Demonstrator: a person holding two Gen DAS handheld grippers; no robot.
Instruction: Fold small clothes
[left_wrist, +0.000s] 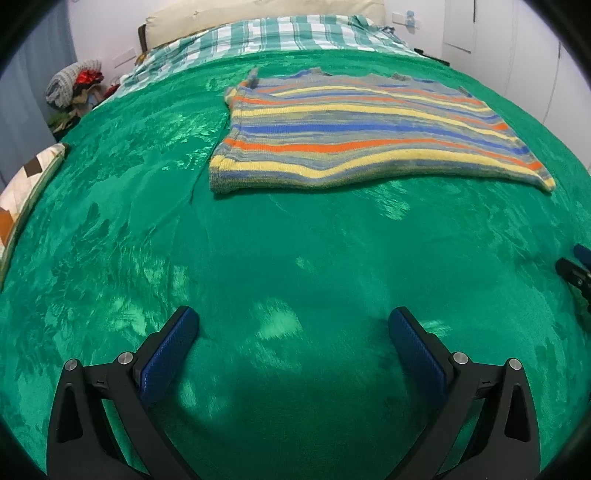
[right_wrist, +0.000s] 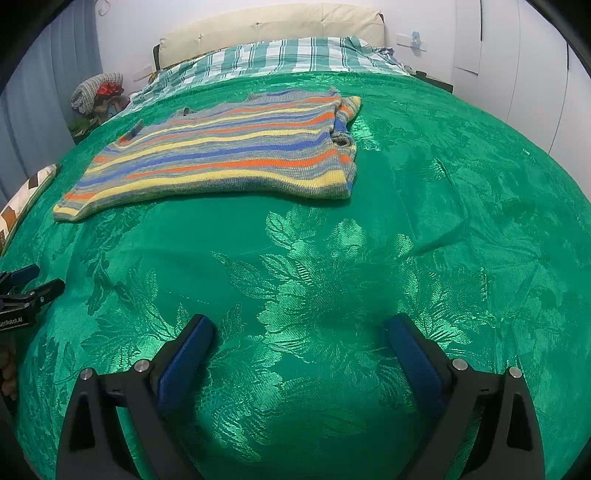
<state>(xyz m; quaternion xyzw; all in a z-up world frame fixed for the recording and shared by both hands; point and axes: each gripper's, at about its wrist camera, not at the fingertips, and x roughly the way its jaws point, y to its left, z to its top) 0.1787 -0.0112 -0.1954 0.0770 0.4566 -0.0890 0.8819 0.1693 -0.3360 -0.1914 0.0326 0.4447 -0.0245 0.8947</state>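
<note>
A small knitted sweater with blue, orange, yellow and grey stripes (left_wrist: 354, 136) lies flat on the green bedspread (left_wrist: 258, 251), its sleeves tucked in; it also shows in the right wrist view (right_wrist: 221, 155), with a sleeve folded at its right edge. My left gripper (left_wrist: 293, 325) is open and empty, above the bedspread well short of the sweater's near hem. My right gripper (right_wrist: 299, 330) is open and empty, also short of the sweater. Each gripper shows at the edge of the other's view: the right one (left_wrist: 576, 269), the left one (right_wrist: 26, 291).
A checked green-and-white sheet (right_wrist: 288, 59) and a cream headboard (right_wrist: 273, 26) are at the far end. A patterned cushion (left_wrist: 26, 188) lies at the left bed edge. A pile of clothes (left_wrist: 77, 86) sits beyond the far left corner. White wardrobe doors (right_wrist: 517, 74) stand on the right.
</note>
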